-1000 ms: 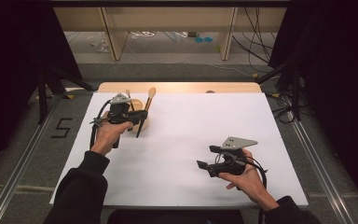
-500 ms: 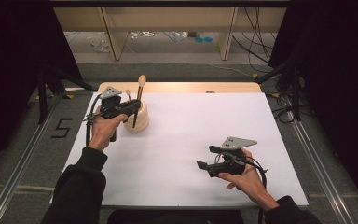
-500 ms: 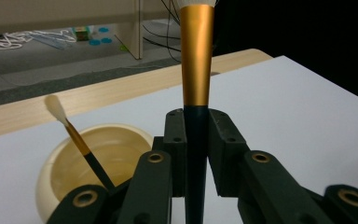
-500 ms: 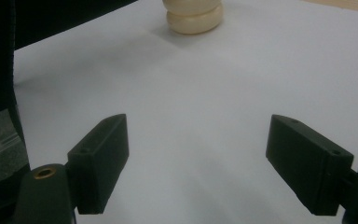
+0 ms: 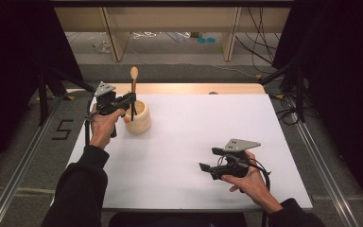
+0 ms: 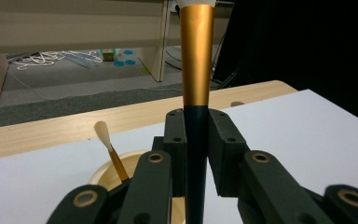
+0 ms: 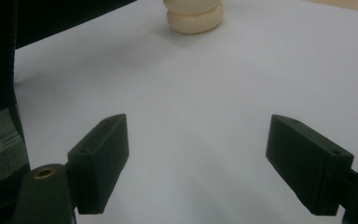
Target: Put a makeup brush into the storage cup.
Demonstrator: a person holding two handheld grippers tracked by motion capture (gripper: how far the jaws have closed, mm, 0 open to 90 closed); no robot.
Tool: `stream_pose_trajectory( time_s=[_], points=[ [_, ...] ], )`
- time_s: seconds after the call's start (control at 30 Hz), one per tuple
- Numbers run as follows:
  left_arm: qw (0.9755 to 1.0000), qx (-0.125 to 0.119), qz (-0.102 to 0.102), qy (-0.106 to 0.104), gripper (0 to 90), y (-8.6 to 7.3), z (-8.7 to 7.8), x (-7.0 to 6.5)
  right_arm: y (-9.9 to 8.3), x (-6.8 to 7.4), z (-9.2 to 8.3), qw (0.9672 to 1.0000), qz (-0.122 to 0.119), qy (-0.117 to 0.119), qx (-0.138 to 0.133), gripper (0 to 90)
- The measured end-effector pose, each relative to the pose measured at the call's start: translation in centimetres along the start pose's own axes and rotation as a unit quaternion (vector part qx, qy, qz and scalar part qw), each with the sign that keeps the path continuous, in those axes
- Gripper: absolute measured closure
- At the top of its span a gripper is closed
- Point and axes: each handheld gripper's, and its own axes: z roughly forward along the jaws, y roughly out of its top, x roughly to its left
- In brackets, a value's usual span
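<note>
A light wooden table (image 5: 189, 88) carries a large white sheet (image 5: 203, 142) that covers nearly all of its top, leaving a bare strip of wood along the far edge. On the sheet, near its far left corner, stands a round cream-coloured wooden holder (image 5: 139, 117) with a bulging, ringed wall and an open top; its base also shows at the top of the right gripper view. The table itself stands on a grey floor (image 5: 38, 142) crossed by metal rails on both sides.
</note>
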Motion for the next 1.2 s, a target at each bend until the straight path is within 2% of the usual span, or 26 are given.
stream_pose_trajectory(
  time_s=[0.07,0.17,0.2,0.3,0.4,0.67,0.73,0.77,0.8,0.83,0.9,1.1,1.2],
  points=[
    [1.0,-0.002,0.006,0.005,78.2,0.1,0.2,0.1,0.0,0.0,-0.1,1.0,0.0,-0.002,0.005,21.8],
    [0.9999,-0.006,0.007,0.01,78.2,0.5,0.5,0.1,0.0,0.0,0.1,1.0,-0.001,0.0,-0.003,21.8],
    [0.9999,-0.008,0.009,0.011,78.2,0.6,0.5,0.1,0.0,0.0,-0.1,1.0,-0.001,-0.003,0.004,21.8],
    [0.9998,-0.015,0.004,0.013,78.2,1.0,0.8,0.0,0.0,0.0,-0.1,1.0,0.0,-0.002,0.004,21.8],
    [0.9997,-0.015,0.009,0.015,78.2,1.1,1.1,0.0,0.0,0.0,0.0,1.0,0.0,-0.004,0.005,21.8],
    [0.9992,-0.024,-0.001,0.031,78.2,0.9,2.0,0.6,0.0,0.0,0.0,1.0,0.001,-0.003,0.005,21.9],
    [0.9992,-0.025,0.0,0.032,78.2,0.8,2.2,0.7,0.0,0.1,0.0,0.9999,0.005,-0.001,0.009,21.9],
    [0.9992,-0.026,-0.001,0.031,78.2,0.7,2.4,0.7,0.0,0.1,0.0,0.9999,-0.001,-0.005,0.01,21.9],
    [0.9992,-0.026,0.0,0.032,78.2,0.7,2.5,0.7,0.0,0.1,0.1,1.0,-0.001,0.002,0.004,21.9],
    [0.9992,-0.026,-0.002,0.032,78.2,0.6,2.6,0.6,0.0,0.1,0.0,0.9999,-0.002,-0.005,0.01,21.9],
    [0.9991,-0.025,0.003,0.033,78.2,0.5,2.8,0.6,0.0,0.1,-0.1,1.0,0.005,-0.001,0.008,21.9],
    [0.9988,-0.026,0.011,0.041,78.2,0.2,3.2,0.5,0.0,0.1,0.0,1.0,0.001,-0.002,0.006,21.9],
    [0.9986,-0.027,0.005,0.046,78.2,-0.1,3.4,0.7,-0.1,0.1,0.0,1.0,0.001,-0.002,0.006,21.9]
  ],
)
